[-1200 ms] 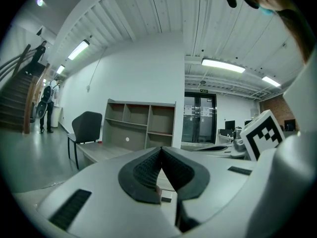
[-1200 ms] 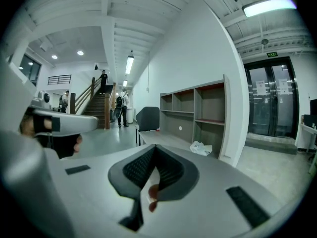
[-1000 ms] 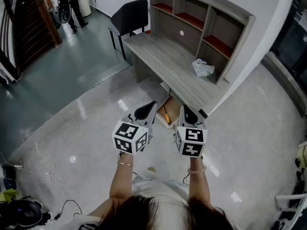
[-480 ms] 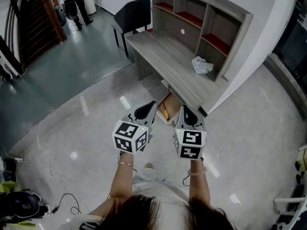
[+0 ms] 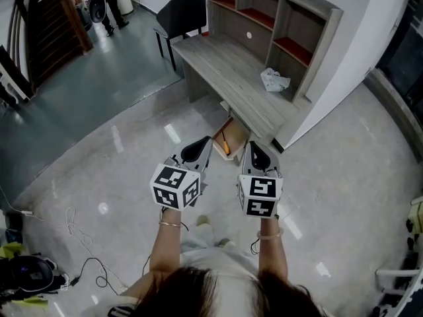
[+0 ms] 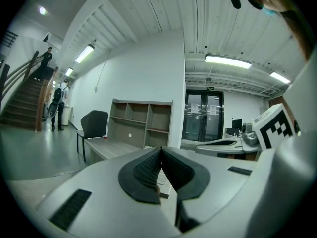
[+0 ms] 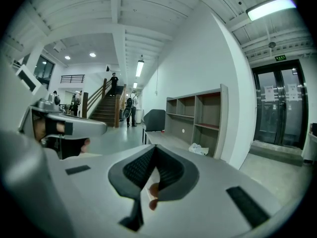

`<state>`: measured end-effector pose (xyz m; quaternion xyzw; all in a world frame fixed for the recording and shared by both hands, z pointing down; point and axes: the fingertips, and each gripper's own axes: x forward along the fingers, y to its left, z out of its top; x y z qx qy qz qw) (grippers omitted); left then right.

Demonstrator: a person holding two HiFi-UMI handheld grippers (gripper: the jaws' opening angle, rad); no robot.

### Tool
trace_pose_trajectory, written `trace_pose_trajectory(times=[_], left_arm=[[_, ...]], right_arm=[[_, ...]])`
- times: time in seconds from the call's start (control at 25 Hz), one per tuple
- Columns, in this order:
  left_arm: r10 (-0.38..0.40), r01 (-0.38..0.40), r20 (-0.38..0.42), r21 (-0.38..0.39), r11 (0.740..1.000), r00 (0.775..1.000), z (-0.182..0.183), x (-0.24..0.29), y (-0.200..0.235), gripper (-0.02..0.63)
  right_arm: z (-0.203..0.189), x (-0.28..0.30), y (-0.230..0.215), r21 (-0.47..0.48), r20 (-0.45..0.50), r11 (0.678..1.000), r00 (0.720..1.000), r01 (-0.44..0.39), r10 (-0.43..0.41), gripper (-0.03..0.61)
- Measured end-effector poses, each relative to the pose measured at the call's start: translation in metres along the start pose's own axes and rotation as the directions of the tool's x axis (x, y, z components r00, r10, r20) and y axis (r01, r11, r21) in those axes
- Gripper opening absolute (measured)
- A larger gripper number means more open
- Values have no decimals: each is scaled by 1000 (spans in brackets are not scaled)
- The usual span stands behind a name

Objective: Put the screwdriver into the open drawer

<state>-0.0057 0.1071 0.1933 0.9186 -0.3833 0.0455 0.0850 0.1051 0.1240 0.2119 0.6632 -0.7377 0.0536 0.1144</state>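
Drawer (image 5: 234,136) stands open, pulled out from under the front edge of the desk (image 5: 218,68), toward its right end. Light wood inside.

Screwdriver (image 5: 223,144), orange handle, lies inside the drawer along its left side. Nothing touches it.

Left gripper (image 5: 205,144) is held over the floor (image 5: 119,157) just in front of the drawer, a little left of it. In the left gripper view, the left gripper (image 6: 160,150) has its pads pressed together at the tips with nothing between them.

Right gripper (image 5: 251,145) hovers beside it, at the drawer's right front. In the right gripper view, the right gripper (image 7: 155,148) is likewise closed at the tips, gripping nothing. A blurred orange-brown patch shows through the gap below its pads; cannot tell what it is.

Hutch (image 5: 281,18) sits along the desk's back edge, with open compartments and red shelf floors.

Crumpled white bag (image 5: 273,80) lies on the desk near the back right corner, just before the hutch.

Dark chair (image 5: 180,12) stands at the desk's left end.

Cables (image 5: 79,249) trail on the floor, far left.
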Motion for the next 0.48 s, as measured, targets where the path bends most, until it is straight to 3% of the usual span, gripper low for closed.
trace_pose_trajectory(times=[0.48], left_arm=[[19, -19, 0, 19, 1000, 1000, 0, -23, -33, 15]], right_arm=[[-5, -28, -3, -36, 11, 999, 1000, -23, 23, 26]])
